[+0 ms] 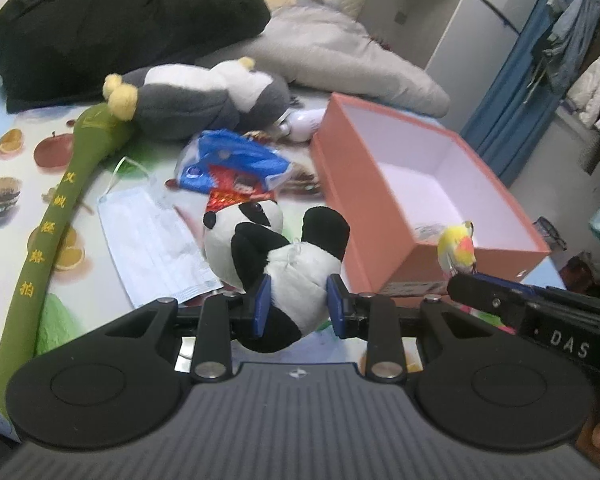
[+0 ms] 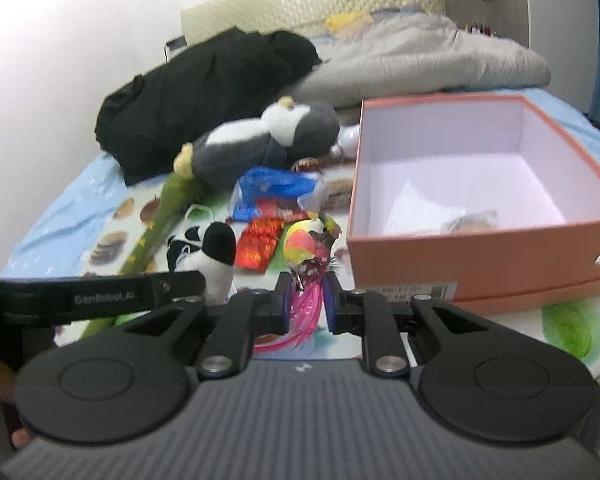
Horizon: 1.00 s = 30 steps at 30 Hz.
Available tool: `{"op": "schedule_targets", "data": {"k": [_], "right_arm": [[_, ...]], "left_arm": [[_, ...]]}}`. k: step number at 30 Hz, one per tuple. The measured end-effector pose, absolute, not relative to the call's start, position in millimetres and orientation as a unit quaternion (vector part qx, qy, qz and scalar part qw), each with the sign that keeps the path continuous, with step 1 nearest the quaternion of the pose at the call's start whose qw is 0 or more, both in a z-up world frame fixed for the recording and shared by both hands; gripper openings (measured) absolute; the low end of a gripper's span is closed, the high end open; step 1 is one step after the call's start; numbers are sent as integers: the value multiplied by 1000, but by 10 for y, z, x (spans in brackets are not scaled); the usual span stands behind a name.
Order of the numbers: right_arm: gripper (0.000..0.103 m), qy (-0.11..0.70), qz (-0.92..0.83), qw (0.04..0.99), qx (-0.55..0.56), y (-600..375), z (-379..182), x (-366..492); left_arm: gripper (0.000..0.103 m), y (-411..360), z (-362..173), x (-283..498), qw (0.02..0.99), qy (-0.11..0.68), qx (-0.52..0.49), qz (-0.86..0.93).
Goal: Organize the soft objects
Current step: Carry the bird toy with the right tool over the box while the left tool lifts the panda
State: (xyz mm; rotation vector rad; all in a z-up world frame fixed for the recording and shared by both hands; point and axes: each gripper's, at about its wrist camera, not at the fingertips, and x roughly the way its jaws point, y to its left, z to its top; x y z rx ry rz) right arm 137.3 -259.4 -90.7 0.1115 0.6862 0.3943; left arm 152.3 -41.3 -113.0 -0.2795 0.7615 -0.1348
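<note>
- Left wrist view: left gripper (image 1: 298,304), lower centre of the frame, jaws closed on the panda plush (image 1: 278,248) at its white belly; the plush is held above the bed (image 1: 4,152).
- Right wrist view: right gripper (image 2: 307,300), lower centre, jaws clamped on the parrot toy (image 2: 306,248), a yellow head with pink tail feathers trailing down between the pads.
- Orange box (image 1: 384,216), right of centre, lid off, pale lining, a white item and a greyish item lying inside; the parrot toy sits just beside its near wall.
- Penguin plush (image 1: 204,96), upper centre, lying on its side.
- Green fabric stick (image 1: 52,216), left side, yellow characters along it.
- Face mask (image 1: 152,248), flat, left of the panda.
- Blue snack packet (image 1: 232,160), centre, with a red wrapper (image 2: 260,242) just below it.
- Black garment (image 1: 112,28) and grey bedding (image 1: 340,56), top of the frame.
</note>
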Motion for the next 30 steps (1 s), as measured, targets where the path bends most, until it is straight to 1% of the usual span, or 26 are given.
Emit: {"op": "schedule_targets", "data": {"k": [9, 16, 18, 19, 21, 23, 25, 30], "right_arm": [[20, 308, 178, 933, 61, -2770, -605, 1282], [20, 303, 154, 937, 74, -3015, -505, 1364], [20, 303, 144, 939, 76, -3100, -489, 1438], [20, 304, 141, 939, 78, -3134, -484, 1472], [20, 305, 135, 939, 83, -3215, -474, 1564], [20, 306, 129, 940, 85, -3300, -471, 1669], [20, 308, 124, 939, 87, -3375, -498, 1798], [20, 325, 113, 934, 92, -3518, -654, 2077]], "left_arm": [[35, -580, -757, 1442, 923, 345, -132, -107], [35, -857, -566, 1648, 922, 333, -127, -148], [33, -950, -530, 1767, 921, 332, -124, -158], [31, -998, -513, 1829, 921, 333, -122, -163], [17, -1102, -487, 1964, 920, 332, -117, -174], [12, -1212, -481, 2138, 917, 337, -115, -181], [10, -1324, -518, 2318, 914, 346, -109, -182], [10, -1495, -724, 2633, 910, 366, -94, -174]]}}
